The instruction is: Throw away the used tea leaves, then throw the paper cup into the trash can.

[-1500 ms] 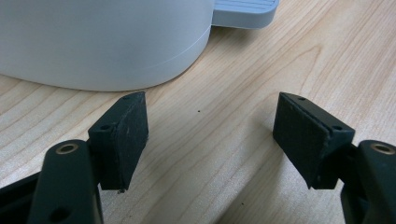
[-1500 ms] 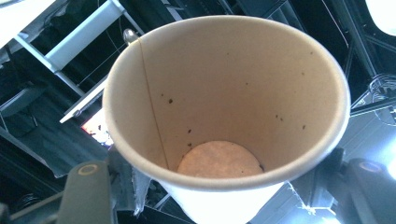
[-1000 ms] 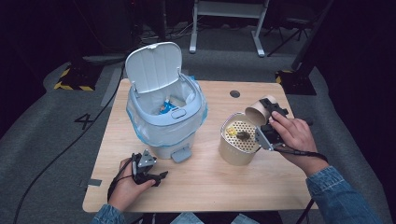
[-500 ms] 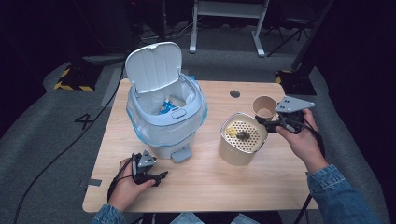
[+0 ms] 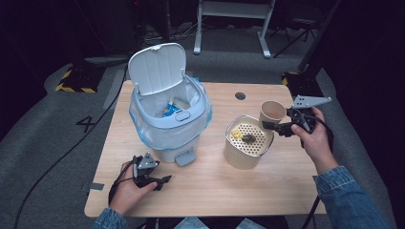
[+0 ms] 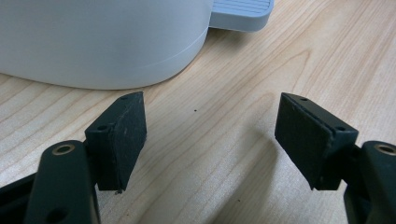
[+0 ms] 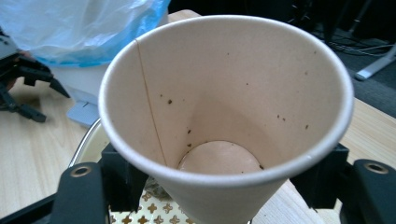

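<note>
The right gripper (image 5: 277,125) pinches a brown paper cup (image 5: 272,112) from both sides, its jaws pressed against the cup's lower wall. In the high view the cup sits just above the far right rim of a round metal canister (image 5: 242,157) with a perforated insert, tipped slightly with its mouth facing up and toward the camera. In the right gripper view the paper cup (image 7: 224,107) shows a pale inside speckled with small dark flecks and a vertical seam; its base and the points where the jaws meet its wall are hidden behind its own rim. Something small and dark lies on the perforated insert (image 5: 248,134) next to a yellowish bit, too small to identify.

The left gripper (image 5: 160,181) rests low on the wooden table (image 5: 215,195) near the front left corner, in front of a white pedal bin (image 5: 168,129). Its jaws stand spread apart with nothing between them, as the left gripper view shows over bare wood grain. In that view the bin's curved white base (image 6: 102,42) and grey foot pedal (image 6: 240,14) are cut off by the top edge.

The bin's lid (image 5: 157,69) stands raised, and a blue-tinged plastic liner (image 5: 157,133) is folded over the rim. Items inside the bin are partly hidden and hard to name.
</note>
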